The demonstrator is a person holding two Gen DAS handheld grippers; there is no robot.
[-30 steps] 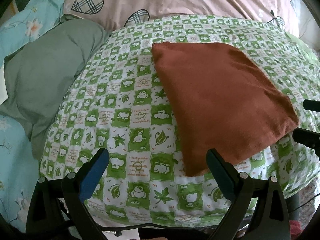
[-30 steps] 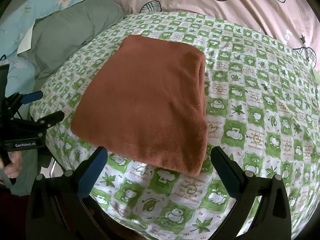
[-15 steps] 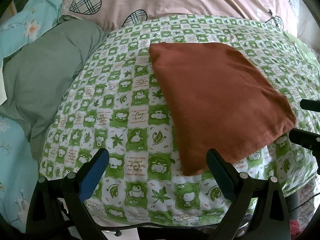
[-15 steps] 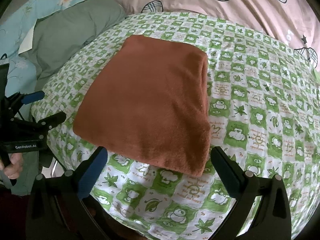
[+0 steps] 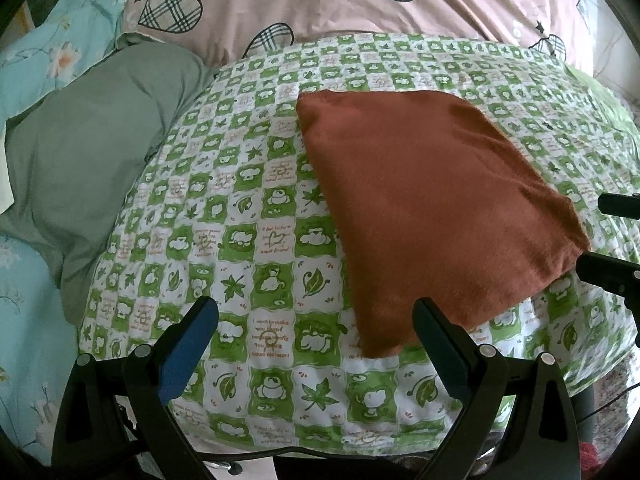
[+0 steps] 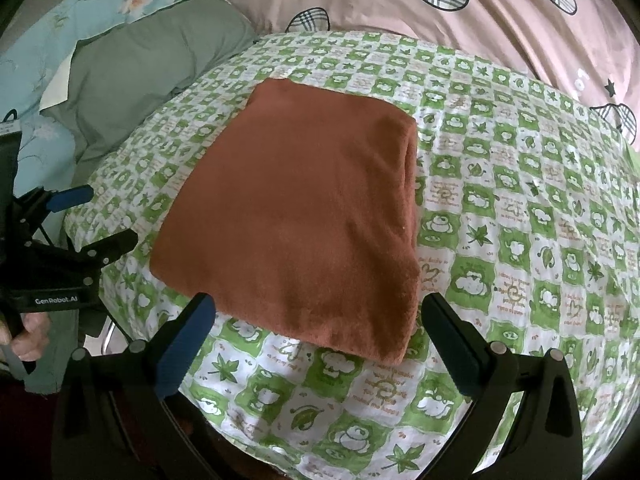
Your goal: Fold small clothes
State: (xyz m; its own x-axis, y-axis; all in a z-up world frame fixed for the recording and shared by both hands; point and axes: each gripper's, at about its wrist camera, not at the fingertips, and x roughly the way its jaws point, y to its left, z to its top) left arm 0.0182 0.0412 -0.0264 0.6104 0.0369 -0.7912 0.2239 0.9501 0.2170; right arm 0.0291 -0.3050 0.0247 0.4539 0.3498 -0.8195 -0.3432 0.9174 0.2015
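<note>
A rust-brown garment (image 5: 432, 208) lies folded into a flat rectangle on the green-and-white checked cloth (image 5: 256, 240). It also shows in the right wrist view (image 6: 304, 216), with its thick folded edge on the right. My left gripper (image 5: 316, 316) is open and empty, above the cloth just left of the garment's near corner. My right gripper (image 6: 316, 312) is open and empty, hovering over the garment's near edge. The left gripper also shows at the left of the right wrist view (image 6: 96, 220), and the right gripper's fingers (image 5: 612, 268) at the right edge of the left wrist view.
A grey-green pillow (image 5: 92, 148) lies left of the checked cloth. A pink quilt with plaid hearts (image 5: 360, 4) lies behind it. A light-blue floral sheet (image 5: 24, 320) is at the far left. The cloth's front edge (image 5: 320, 432) drops off near the grippers.
Both grippers have drawn back a little from the garment, which sits slightly farther up in both views. The garment itself has not moved.
</note>
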